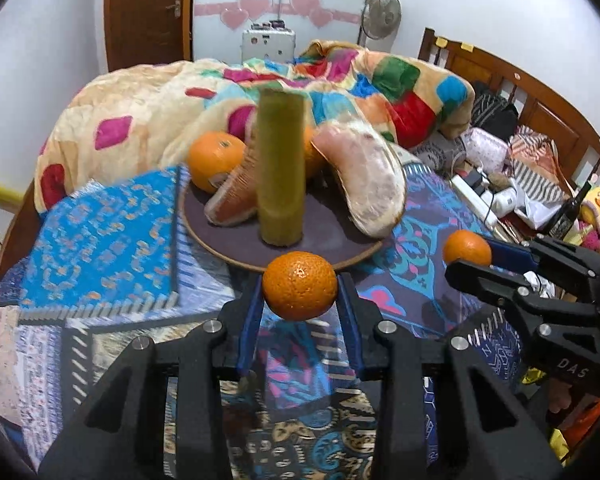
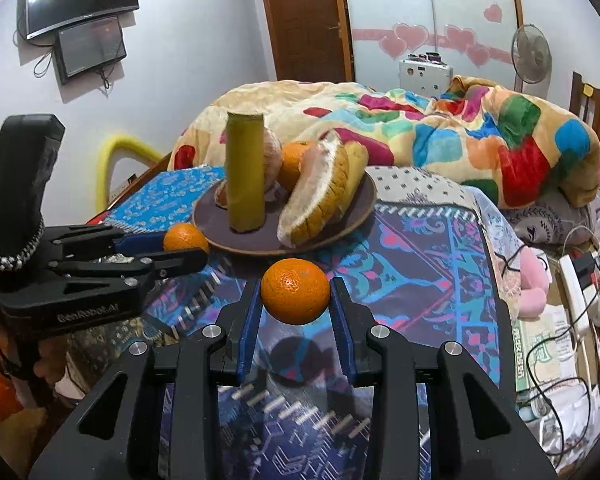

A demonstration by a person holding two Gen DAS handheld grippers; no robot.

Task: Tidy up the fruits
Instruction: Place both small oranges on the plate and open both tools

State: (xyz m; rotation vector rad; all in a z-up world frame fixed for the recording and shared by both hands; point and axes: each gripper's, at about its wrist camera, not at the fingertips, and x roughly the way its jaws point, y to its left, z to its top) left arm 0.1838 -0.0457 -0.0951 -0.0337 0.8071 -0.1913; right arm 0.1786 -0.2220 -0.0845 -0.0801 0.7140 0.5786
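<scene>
Each gripper has its fingers clamped on its own orange, left gripper on the left orange and right gripper on the right orange, both lifted just in front of the plate, probably so they can join the fruit piled there.

Surface: bed covered by a patterned blue and purple cloth | On it: round dark plate near the middle; folded bright blue patterned cloth touching the plate's left side; crumpled multicoloured blanket heaped behind; clutter and cables along the right edge.
</scene>
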